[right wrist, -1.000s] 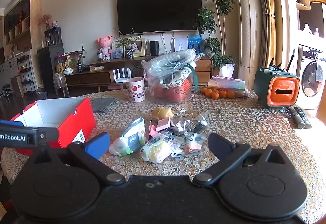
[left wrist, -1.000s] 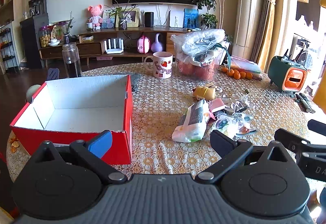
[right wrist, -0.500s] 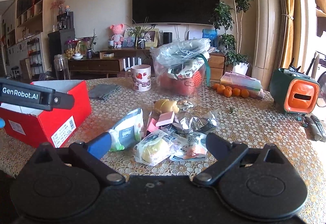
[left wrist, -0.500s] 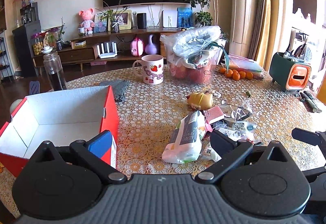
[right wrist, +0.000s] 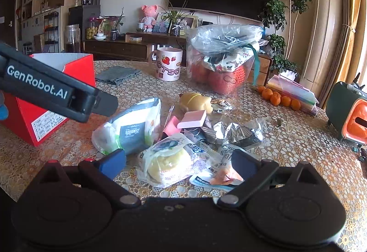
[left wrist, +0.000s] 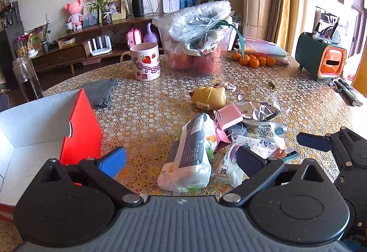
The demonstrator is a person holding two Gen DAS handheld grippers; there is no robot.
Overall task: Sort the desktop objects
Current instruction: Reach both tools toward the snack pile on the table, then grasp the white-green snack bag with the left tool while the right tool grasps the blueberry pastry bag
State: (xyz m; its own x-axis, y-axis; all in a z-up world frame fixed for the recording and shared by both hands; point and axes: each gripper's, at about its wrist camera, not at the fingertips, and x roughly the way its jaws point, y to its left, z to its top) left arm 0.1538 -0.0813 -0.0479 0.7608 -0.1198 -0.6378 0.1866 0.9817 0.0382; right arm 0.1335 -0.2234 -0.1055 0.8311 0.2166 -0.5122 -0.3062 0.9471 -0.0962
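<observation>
I've swung both grippers from the red box [left wrist: 82, 128] toward the snack pile, left gripper [left wrist: 181, 158] and right gripper [right wrist: 179, 162] spread empty around the white packet [left wrist: 190, 151] and bun packet [right wrist: 167, 162]; crowded wrappers risk snagging.

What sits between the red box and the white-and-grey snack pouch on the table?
Nothing: in the left wrist view only bare patterned tablecloth separates the red box from the snack pouch. The right wrist view shows the same gap.

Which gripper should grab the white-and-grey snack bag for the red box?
Left, probably. The left gripper is open with the snack bag between its fingers, red box alongside; the right gripper faces another packet.
</observation>
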